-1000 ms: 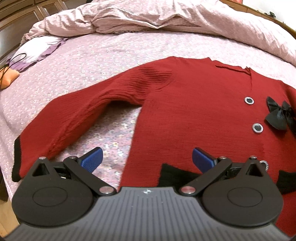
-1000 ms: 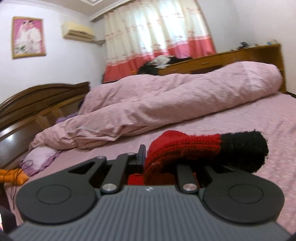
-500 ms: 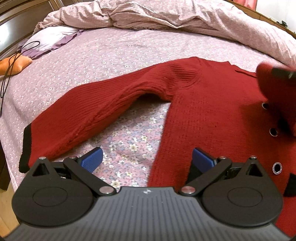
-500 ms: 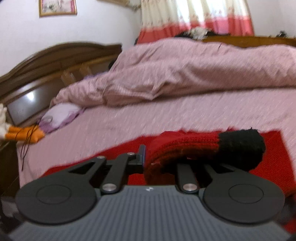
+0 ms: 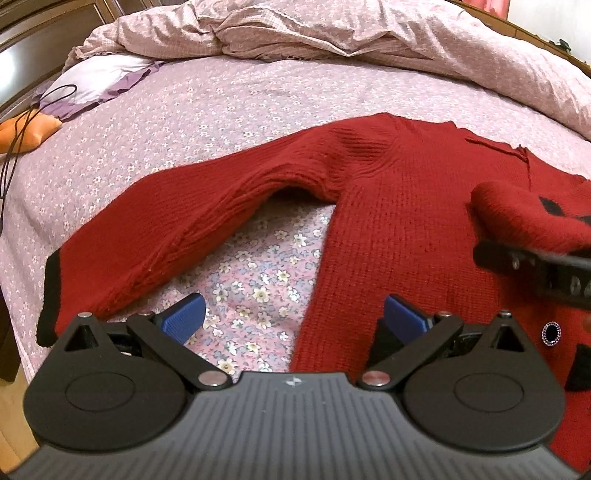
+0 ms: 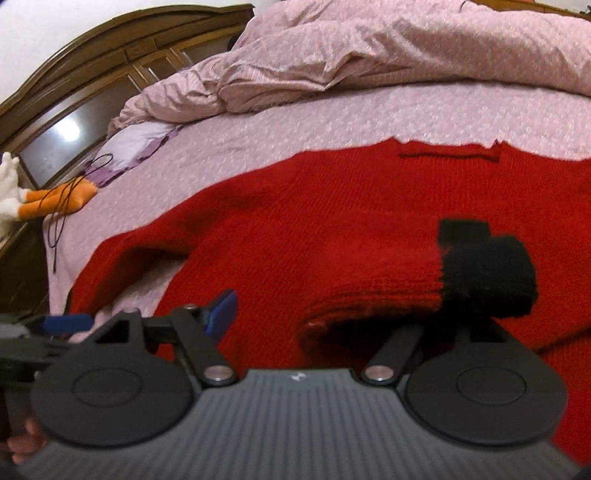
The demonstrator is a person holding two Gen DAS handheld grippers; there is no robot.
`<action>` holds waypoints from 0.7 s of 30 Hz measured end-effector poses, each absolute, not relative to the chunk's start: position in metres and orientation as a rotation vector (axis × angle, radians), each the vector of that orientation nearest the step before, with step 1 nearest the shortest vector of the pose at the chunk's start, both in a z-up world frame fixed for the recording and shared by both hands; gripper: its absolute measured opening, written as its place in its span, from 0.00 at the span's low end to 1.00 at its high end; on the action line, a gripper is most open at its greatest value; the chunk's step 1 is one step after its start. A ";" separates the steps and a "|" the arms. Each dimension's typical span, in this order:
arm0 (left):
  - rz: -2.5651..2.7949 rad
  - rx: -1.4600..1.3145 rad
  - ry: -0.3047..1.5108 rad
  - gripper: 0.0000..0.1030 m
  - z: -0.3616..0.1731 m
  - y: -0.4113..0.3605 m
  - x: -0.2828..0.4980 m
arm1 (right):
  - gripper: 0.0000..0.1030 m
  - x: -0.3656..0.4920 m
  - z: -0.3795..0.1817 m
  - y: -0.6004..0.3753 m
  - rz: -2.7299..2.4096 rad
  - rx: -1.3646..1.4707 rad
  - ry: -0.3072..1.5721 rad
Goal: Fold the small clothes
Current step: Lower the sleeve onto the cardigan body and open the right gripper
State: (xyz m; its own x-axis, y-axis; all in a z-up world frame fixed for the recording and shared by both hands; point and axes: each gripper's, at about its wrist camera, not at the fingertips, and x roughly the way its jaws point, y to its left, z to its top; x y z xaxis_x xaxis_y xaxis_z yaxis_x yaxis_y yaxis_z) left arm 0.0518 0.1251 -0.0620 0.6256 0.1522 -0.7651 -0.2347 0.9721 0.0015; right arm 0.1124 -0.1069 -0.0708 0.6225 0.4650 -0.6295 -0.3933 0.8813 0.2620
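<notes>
A red knit cardigan [image 5: 399, 229] with black cuffs and round buttons lies flat on the bed. Its left sleeve [image 5: 177, 221] stretches out to the left, black cuff [image 5: 50, 295] at the bed edge. My left gripper [image 5: 293, 319] is open and empty, low over the gap between sleeve and body. My right gripper [image 6: 332, 314] has its jaws spread, and the right sleeve [image 6: 388, 273] with its black cuff [image 6: 487, 273] lies folded across the cardigan's front [image 6: 295, 229], draped over its right finger. The right gripper also shows in the left wrist view [image 5: 532, 266].
A bunched pink duvet [image 5: 332, 29] lies along the far side of the bed. A lilac pillow [image 5: 99, 77], a black cable [image 5: 18, 125] and an orange toy [image 5: 26, 133] sit at the left by the wooden headboard [image 6: 92, 81]. The floral sheet [image 5: 258, 288] shows under my left gripper.
My right gripper has carried the right sleeve down and across the cardigan body, and its jaws have opened. My left gripper has shifted left, toward the left sleeve.
</notes>
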 end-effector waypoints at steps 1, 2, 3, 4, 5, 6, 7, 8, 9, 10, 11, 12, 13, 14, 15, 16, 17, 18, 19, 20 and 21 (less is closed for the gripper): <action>0.221 -0.103 0.866 1.00 -0.061 0.124 0.052 | 0.74 0.110 -0.070 -0.107 0.498 0.100 0.756; 0.220 -0.104 0.864 1.00 -0.060 0.124 0.052 | 0.74 0.105 -0.068 -0.108 0.505 0.093 0.764; 0.219 -0.103 0.862 1.00 -0.060 0.123 0.052 | 0.74 0.102 -0.066 -0.108 0.511 0.090 0.771; 0.217 -0.101 0.860 1.00 -0.059 0.122 0.052 | 0.74 0.098 -0.063 -0.110 0.515 0.087 0.779; 0.214 -0.098 0.858 1.00 -0.058 0.120 0.052 | 0.74 0.094 -0.061 -0.111 0.515 0.083 0.787; 0.210 -0.096 0.857 1.00 -0.057 0.118 0.052 | 0.74 0.091 -0.059 -0.114 0.512 0.083 0.791; 0.204 -0.092 0.855 1.00 -0.056 0.116 0.052 | 0.74 0.087 -0.056 -0.118 0.503 0.086 0.799; 0.198 -0.088 0.853 1.00 -0.055 0.114 0.052 | 0.74 0.086 -0.054 -0.123 0.493 0.092 0.808; 0.192 -0.083 0.850 1.00 -0.054 0.111 0.052 | 0.74 0.084 -0.052 -0.127 0.480 0.099 0.816; 0.184 -0.076 0.846 1.00 -0.053 0.108 0.052 | 0.74 0.082 -0.051 -0.133 0.467 0.107 0.822; 0.175 -0.070 0.842 1.00 -0.051 0.104 0.053 | 0.74 0.079 -0.049 -0.139 0.450 0.115 0.826; 0.166 -0.064 0.838 1.00 -0.049 0.100 0.054 | 0.74 0.078 -0.048 -0.144 0.432 0.119 0.828; 0.155 -0.056 0.832 1.00 -0.047 0.095 0.054 | 0.74 0.075 -0.046 -0.150 0.407 0.120 0.830; 0.143 -0.046 0.825 1.00 -0.044 0.090 0.055 | 0.74 0.074 -0.046 -0.155 0.387 0.118 0.830; 0.129 -0.036 0.818 1.00 -0.042 0.084 0.056 | 0.74 0.072 -0.045 -0.159 0.367 0.115 0.830; 0.116 -0.025 0.812 1.00 -0.040 0.078 0.057 | 0.74 0.070 -0.043 -0.165 0.346 0.112 0.826; 0.100 -0.011 0.806 1.00 -0.038 0.071 0.058 | 0.74 0.068 -0.043 -0.170 0.330 0.111 0.823; 0.084 0.003 0.801 1.00 -0.037 0.064 0.060 | 0.74 0.067 -0.043 -0.174 0.316 0.111 0.819; 0.068 0.015 0.797 1.00 -0.035 0.057 0.062 | 0.74 0.065 -0.042 -0.179 0.301 0.112 0.815; 0.053 0.026 0.794 1.00 -0.035 0.050 0.063 | 0.74 0.064 -0.042 -0.184 0.287 0.113 0.810; 0.038 0.037 0.792 1.00 -0.034 0.044 0.065 | 0.74 0.062 -0.041 -0.188 0.275 0.113 0.806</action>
